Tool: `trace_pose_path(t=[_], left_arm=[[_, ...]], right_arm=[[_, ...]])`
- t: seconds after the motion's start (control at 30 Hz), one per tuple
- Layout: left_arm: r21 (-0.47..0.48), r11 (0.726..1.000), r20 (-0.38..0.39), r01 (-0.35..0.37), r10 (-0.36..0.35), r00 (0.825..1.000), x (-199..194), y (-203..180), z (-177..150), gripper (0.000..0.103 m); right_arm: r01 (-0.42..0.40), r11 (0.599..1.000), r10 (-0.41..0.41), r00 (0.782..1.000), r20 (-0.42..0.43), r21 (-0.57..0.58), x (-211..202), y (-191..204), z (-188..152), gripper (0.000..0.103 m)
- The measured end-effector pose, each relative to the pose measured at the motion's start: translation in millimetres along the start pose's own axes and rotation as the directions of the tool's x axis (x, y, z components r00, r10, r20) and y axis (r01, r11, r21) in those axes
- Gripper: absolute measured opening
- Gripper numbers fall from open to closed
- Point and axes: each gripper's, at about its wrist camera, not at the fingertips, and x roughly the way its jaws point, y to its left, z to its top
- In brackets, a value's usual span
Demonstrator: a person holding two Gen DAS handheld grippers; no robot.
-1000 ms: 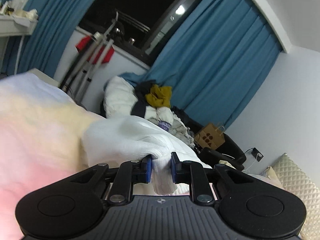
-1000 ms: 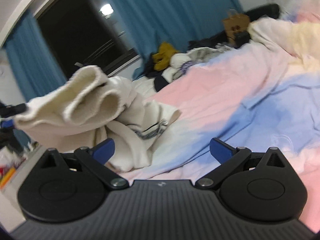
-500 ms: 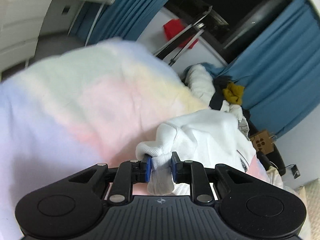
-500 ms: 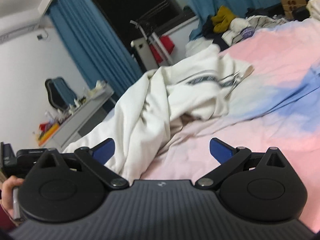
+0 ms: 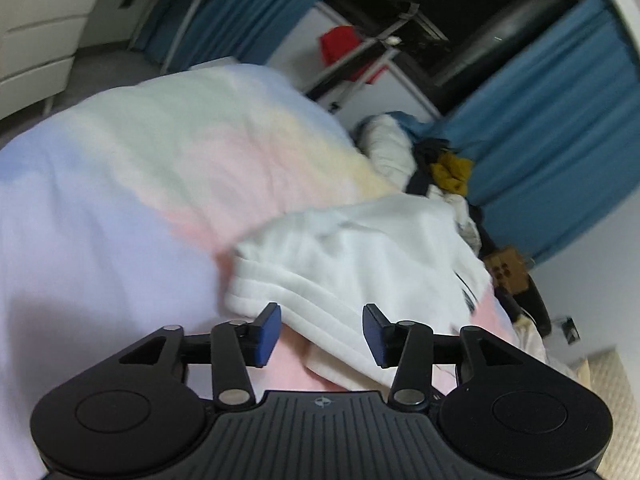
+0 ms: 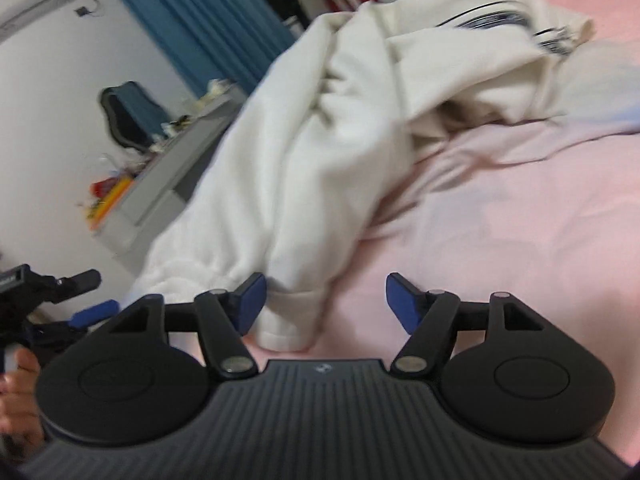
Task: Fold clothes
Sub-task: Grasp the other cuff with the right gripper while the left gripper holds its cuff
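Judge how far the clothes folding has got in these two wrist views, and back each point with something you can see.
Done: only that the white sweatshirt lies on the pastel bedspread, bunched and creased, with no tidy fold visible.
In hand: nothing. The left gripper and right gripper are both open, each with a ribbed edge lying between its blue pads.
Left: spreading it flat, then all the folding.
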Motion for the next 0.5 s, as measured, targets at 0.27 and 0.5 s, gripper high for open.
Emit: trace_pose_path(t=[0.27, 0.5], left_arm=[[0.178, 0.979, -0.201, 0.099, -0.062, 0.978, 50, -47, -38, 0.051], [0.419, 0.905, -0.191, 0.067, 0.016, 0.981, 59, -83, -64, 0.059]], right_arm=[[-0.098, 0.995, 0.099, 0.993, -0.06, 0.013, 35, 4, 1, 0.049], [-0.174, 0.985, 0.174, 0.985, -0.015, -0.004, 12, 16, 9, 0.028]])
